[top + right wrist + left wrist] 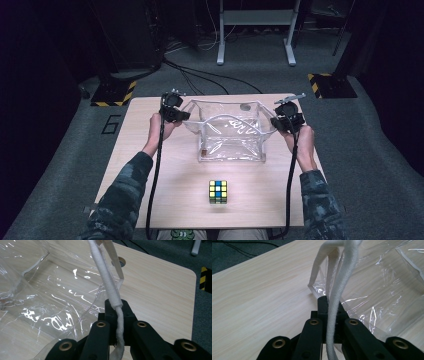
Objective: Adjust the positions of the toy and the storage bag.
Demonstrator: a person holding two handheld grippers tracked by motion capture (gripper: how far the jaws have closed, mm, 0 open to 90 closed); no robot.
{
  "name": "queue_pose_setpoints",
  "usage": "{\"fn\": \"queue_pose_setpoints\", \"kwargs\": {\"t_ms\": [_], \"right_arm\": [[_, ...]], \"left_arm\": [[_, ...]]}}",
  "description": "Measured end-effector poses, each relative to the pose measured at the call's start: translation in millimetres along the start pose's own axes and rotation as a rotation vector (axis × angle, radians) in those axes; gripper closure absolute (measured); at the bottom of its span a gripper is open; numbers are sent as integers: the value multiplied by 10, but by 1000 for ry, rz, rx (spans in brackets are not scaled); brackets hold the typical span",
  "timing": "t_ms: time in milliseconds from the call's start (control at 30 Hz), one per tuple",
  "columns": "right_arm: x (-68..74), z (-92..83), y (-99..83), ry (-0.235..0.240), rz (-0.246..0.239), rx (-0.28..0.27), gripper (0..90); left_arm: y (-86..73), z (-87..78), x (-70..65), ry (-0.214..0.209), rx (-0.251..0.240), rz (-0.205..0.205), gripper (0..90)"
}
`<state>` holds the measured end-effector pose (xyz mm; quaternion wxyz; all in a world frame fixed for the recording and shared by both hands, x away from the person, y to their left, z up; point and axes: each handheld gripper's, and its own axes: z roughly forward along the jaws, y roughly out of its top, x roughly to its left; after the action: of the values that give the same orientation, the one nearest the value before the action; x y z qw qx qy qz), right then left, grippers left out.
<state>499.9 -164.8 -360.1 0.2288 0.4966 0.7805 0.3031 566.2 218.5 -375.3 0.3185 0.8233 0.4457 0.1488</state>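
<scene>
Dark floor and cables surround a pale wooden worktop [150, 165], where a clear plastic bag [231, 131] stands open toward the far edge, with a puzzle cube [218, 191] lying nearer the person, well apart from it. The left hand-held gripper [189, 116] is clenched on one white rope handle [338, 290] at the bag's left side; the right hand-held gripper [274, 121] is clenched on the other white rope handle [107, 285] at its right side. Both handles run straight up between the jaws, so each grip rests on a thin cord. If the hands pull apart unevenly, a rope could slide through the pads and that side would sag. Pulling too hard could drag the light bag across the wood or fold its soft walls inward, closing the mouth. A lift could tip it.
</scene>
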Motion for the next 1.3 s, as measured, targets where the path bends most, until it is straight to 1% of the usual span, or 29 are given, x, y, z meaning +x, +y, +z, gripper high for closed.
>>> {"fn": "queue_pose_setpoints", "kwargs": {"t_ms": [67,133,167,200,300,333,467,500,567,633,667,767,800,833,900,933,1000,1033,1067,1100,1133,1167,1267,1300], "right_arm": [[29,3,28,1,-2,0,880],[54,6,53,1,-10,-1,880],[68,6,65,4,-6,0,880],[72,7,77,5,-15,-2,880],[117,4,106,9,-18,0,880],[133,4,115,9,-26,-3,880],[220,22,150,12,-47,5,880],[233,35,158,11,-58,5,880],[263,56,174,14,-59,10,879],[281,76,191,20,-60,13,880],[287,90,199,22,-63,7,880],[307,132,225,31,-61,15,879],[321,152,231,34,-58,23,879],[333,180,234,37,-67,27,879],[360,240,233,35,-76,41,878],[363,269,234,39,-70,47,878],[365,318,239,34,-73,53,876],[370,342,242,33,-72,59,876],[377,373,243,37,-73,71,875],[385,407,242,33,-80,86,873],[380,431,237,28,-85,86,871],[366,442,232,33,-72,87,869],[344,453,219,47,-57,86,861],[351,449,221,47,-64,85,856]], "left_arm": [[-10,-25,41,7,-7,1,894],[-17,-57,81,14,-1,12,893],[-20,-70,102,18,0,19,894],[-24,-84,120,19,1,18,894],[-39,-115,192,22,8,13,894],[-46,-118,218,22,8,12,894],[-81,-122,322,15,27,-8,894],[-89,-125,343,14,31,-12,894],[-96,-141,379,18,39,-16,894],[-96,-170,415,25,40,-8,894],[-98,-187,432,29,45,-6,894],[-111,-221,468,41,57,-4,894],[-121,-226,481,48,65,1,894],[-134,-229,498,49,75,-2,894],[-168,-209,532,47,92,-6,893],[-186,-193,548,43,100,-12,893],[-215,-152,578,38,109,-21,893],[-225,-128,589,33,120,-28,893],[-234,-109,598,27,118,-39,892],[-236,-98,604,22,115,-43,892],[-233,-97,597,19,117,-42,892],[-226,-97,590,22,118,-32,891],[-215,-96,560,30,118,-32,885],[-210,-95,551,34,120,-29,880]]}}
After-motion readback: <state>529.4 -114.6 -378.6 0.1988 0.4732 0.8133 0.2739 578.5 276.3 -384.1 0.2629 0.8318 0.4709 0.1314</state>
